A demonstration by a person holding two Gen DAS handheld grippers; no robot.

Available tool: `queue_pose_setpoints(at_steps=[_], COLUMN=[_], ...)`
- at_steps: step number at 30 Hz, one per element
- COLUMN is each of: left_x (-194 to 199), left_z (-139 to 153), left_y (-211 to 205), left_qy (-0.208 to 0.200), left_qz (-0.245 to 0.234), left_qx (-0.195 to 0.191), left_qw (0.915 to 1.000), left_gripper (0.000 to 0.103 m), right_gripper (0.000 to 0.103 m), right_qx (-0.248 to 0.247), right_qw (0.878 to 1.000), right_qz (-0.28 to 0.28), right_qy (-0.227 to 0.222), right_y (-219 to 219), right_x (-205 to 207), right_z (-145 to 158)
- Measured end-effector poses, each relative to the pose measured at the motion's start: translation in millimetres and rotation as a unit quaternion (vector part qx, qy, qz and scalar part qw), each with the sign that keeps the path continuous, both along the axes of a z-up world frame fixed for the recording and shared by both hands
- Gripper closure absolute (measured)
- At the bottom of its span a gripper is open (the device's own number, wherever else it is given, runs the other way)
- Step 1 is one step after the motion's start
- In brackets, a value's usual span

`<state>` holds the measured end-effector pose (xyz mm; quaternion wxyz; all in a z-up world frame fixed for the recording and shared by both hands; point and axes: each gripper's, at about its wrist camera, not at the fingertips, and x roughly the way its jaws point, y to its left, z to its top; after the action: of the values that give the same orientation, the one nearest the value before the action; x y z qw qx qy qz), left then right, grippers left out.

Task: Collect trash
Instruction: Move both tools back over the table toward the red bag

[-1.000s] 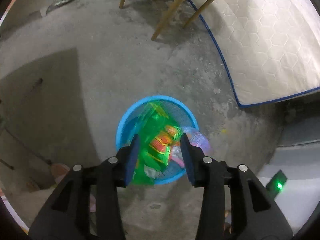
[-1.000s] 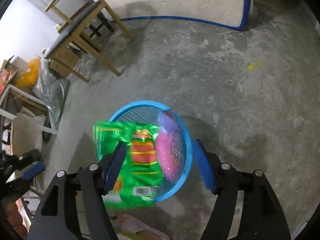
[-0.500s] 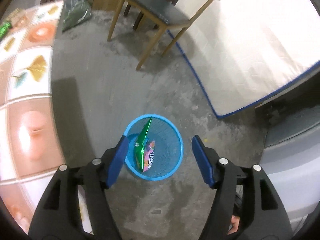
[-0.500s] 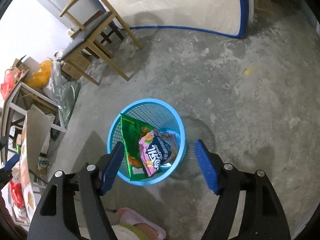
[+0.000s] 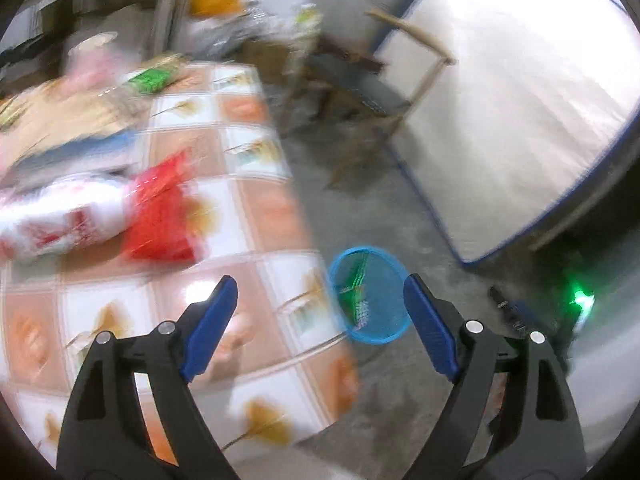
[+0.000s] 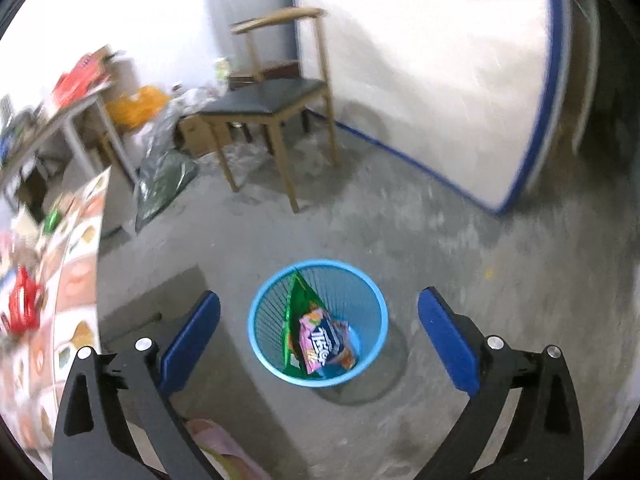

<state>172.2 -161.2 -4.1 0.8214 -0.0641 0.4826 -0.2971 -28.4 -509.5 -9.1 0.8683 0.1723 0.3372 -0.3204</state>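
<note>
Your blue mesh bin (image 6: pixel 318 322) stands on the bare concrete floor (image 6: pixel 460 264), and in it a green snack bag (image 6: pixel 294 312) leans upright against the wall at 9 o'clock, with a pink-and-blue wrapper (image 6: pixel 322 340) lying against it toward 5 o'clock. In the left wrist view the same bin (image 5: pixel 368 296) sits just past the table edge, at 3 o'clock of it.

The table wears a tiled orange-and-white cloth (image 5: pixel 256 200); on it, blurred, lie a red bag (image 5: pixel 164 216) and a white-and-red pack (image 5: pixel 60 216) touching it at 9 o'clock.

A wooden chair (image 6: pixel 276 104) stands at 12 o'clock of the bin, a white mattress (image 6: pixel 440 80) with blue edging leaning at 1 o'clock.

Your left gripper (image 5: pixel 318 330) and right gripper (image 6: pixel 320 344) have both just been spreading — jaws wide, nothing between them.
</note>
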Motion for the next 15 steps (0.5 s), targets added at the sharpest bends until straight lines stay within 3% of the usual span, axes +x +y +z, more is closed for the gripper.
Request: queue_pose_setpoints(at_steps=[4,9,15], left_x=[-6,-13,-20], left_z=[-7,-8,-2], left_y=[59,124,190], left_qy=[0.018,0.007,-0.037], left_qz=[0.065,0.111,0.203], left_qx=[0.002,0.018,0.023], left_qw=[0.9977,0.9936,0.9783], left_gripper=[0.022,0.019,0.011], right_gripper=[0.007,0.007,0.007], right_qx=[-0.044,-0.068,0.025], right_qw=[0.996,0.982,0.958], right_qz=[0.068,0.170,0.284], right_qy=[0.035,0.037,-0.030], right_y=[47,107,155], right_x=[40,86,118], right_z=[16,38,59])
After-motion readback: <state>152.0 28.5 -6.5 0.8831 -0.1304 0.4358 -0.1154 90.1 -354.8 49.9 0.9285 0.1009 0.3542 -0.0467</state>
